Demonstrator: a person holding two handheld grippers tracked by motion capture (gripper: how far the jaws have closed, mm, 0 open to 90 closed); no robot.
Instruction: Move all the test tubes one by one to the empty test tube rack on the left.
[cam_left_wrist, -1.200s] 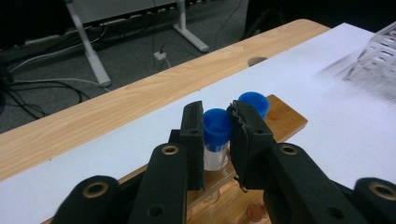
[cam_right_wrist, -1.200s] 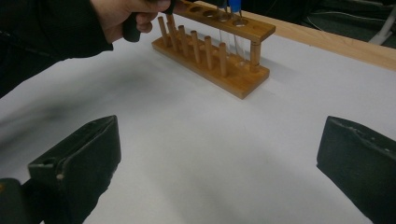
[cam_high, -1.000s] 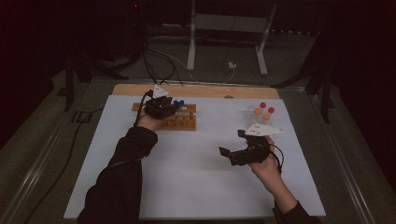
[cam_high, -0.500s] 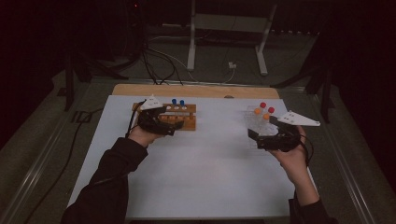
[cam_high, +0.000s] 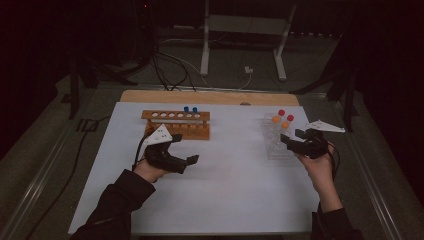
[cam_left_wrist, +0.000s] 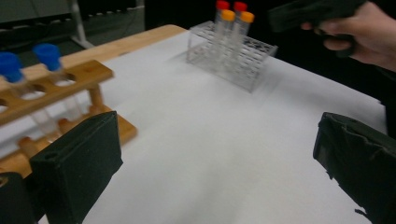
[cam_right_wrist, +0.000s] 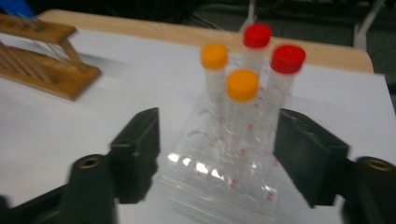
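While I hold the left gripper (cam_high: 186, 161) spread and empty over the white bench (cam_high: 225, 200), my right gripper (cam_high: 292, 142), also spread, faces the clear rack (cam_high: 274, 145) of orange- and red-capped tubes (cam_right_wrist: 242, 100); farther left stands the wooden rack (cam_high: 176, 124).

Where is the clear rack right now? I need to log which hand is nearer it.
In the high view, the clear rack stands on the table's right side, just ahead of the right gripper.
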